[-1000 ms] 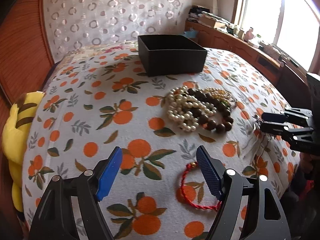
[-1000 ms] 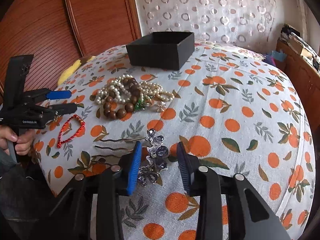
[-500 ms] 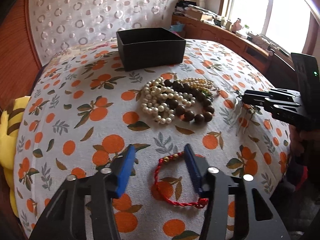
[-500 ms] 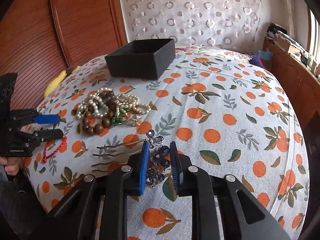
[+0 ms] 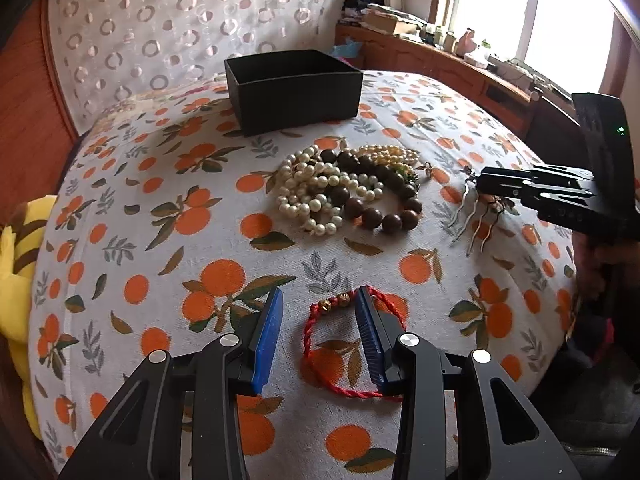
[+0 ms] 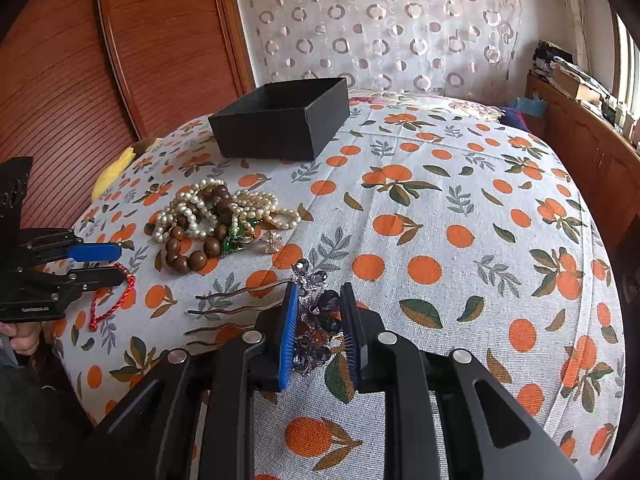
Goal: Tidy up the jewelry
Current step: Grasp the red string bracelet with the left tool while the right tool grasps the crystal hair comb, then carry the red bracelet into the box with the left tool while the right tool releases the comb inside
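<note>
A red cord bracelet (image 5: 344, 344) lies on the orange-print cloth, partly between the fingers of my left gripper (image 5: 318, 336), which is open around its left part. It also shows in the right wrist view (image 6: 116, 300). My right gripper (image 6: 320, 324) is shut on a purple jewelled hair comb (image 6: 316, 320), whose prongs (image 5: 476, 224) hang above the cloth. A pile of pearl and brown bead strands (image 5: 348, 192) lies mid-bed. An open black box (image 5: 292, 88) stands behind the pile.
A yellow plush toy (image 5: 16, 276) sits at the bed's left edge. A wooden sideboard (image 5: 460, 68) with clutter runs along the right under the window. A wooden panel (image 6: 120, 60) and patterned curtain stand behind the bed.
My left gripper has moved forward over the red bracelet and narrowed around it. My right gripper has closed on the hair comb and lifted it off the cloth.
</note>
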